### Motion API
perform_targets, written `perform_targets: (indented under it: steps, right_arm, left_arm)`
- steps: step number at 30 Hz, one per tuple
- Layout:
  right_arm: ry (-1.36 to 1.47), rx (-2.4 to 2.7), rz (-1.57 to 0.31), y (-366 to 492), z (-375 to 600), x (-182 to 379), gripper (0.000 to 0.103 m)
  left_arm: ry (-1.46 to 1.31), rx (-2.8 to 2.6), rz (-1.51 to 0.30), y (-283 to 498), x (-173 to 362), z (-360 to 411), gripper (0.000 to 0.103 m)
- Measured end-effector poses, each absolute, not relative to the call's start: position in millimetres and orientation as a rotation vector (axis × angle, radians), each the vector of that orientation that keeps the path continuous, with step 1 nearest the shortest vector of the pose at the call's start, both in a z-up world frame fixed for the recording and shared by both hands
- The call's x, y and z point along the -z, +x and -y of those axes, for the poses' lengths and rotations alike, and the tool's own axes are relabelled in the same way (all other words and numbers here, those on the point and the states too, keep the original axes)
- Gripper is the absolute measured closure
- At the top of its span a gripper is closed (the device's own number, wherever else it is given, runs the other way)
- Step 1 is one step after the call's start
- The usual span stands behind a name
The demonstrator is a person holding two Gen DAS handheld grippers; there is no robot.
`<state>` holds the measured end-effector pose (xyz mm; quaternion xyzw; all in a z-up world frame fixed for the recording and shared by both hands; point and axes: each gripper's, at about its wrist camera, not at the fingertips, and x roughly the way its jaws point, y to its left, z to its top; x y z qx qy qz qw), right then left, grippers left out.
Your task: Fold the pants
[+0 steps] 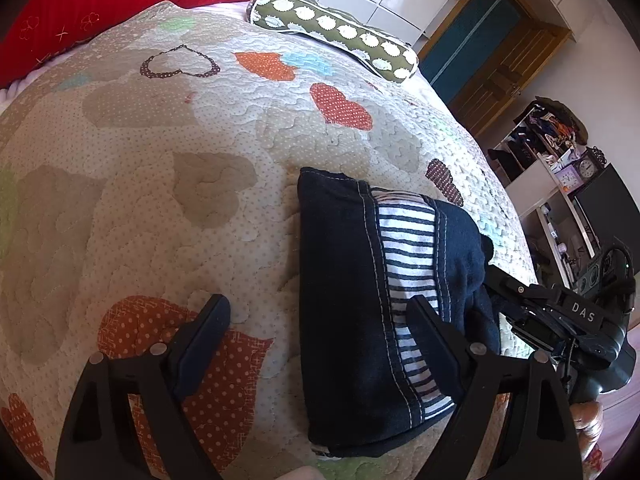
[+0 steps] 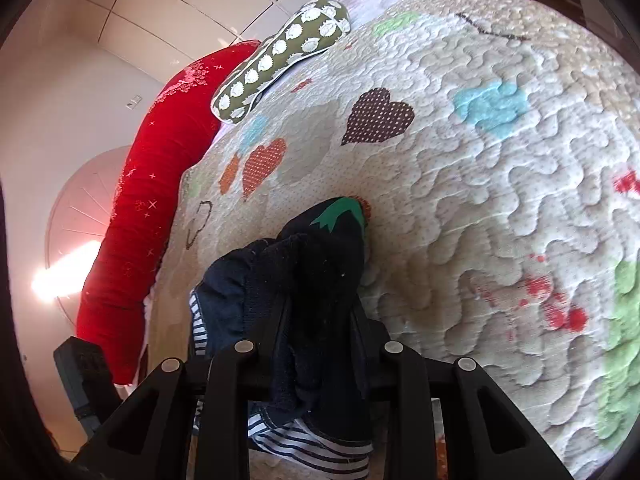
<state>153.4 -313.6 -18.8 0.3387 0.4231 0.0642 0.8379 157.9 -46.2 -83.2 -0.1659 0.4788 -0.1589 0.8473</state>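
Observation:
Dark navy pants [image 1: 344, 300] with white stitching and a striped lining lie folded into a compact bundle on the quilted bedspread [image 1: 160, 184]. My left gripper [image 1: 316, 312] is open, one finger on the quilt left of the bundle, the other over its striped part. My right gripper [image 1: 508, 292] grips the bundle's right edge. In the right wrist view the right gripper [image 2: 320, 320] is shut on a bunched dark fold of the pants [image 2: 308, 280], with a green patch at the fold's tip.
A red bolster [image 1: 80, 4] and an olive spotted pillow [image 1: 336, 32] lie at the head of the bed. Shelves with a clock [image 1: 560, 168] and a wooden door [image 1: 492, 52] stand beyond the bed's right edge.

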Motion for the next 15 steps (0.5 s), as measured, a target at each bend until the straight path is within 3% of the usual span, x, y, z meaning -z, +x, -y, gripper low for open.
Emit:
perform_targets:
  steps: [3,5,10,12,13,14,15]
  right_arm:
    - [0.633,-0.055,-0.845,136,314,-3,0.064]
    - [0.648,-0.089,-0.802,128,311,-14,0.050]
    - [0.635,-0.140,-0.893,158,284,-7,0.047]
    - [0.591,-0.160,-0.918,170,272,-1,0.056]
    - [0.585,-0.184,-0.919,172,268,-2,0.085]
    - [0.601,-0.200,-0.908,171,268,-5,0.094]
    - [0.623,-0.209,-0.892,170,268,-10,0.094]
  left_arm:
    - [-0.400,0.337,-1.006,158,81,36,0.014]
    - [-0.416,0.320,-0.976,155,75,27,0.014]
    - [-0.375,0.248,-0.867,145,55,6,0.014]
    - [-0.361,0.234,-0.849,143,52,2,0.014]
    - [-0.362,0.231,-0.845,143,52,-1,0.014]
    - [-0.363,0.230,-0.846,143,52,-3,0.014]
    - [-0.365,0.228,-0.849,143,53,-5,0.014]
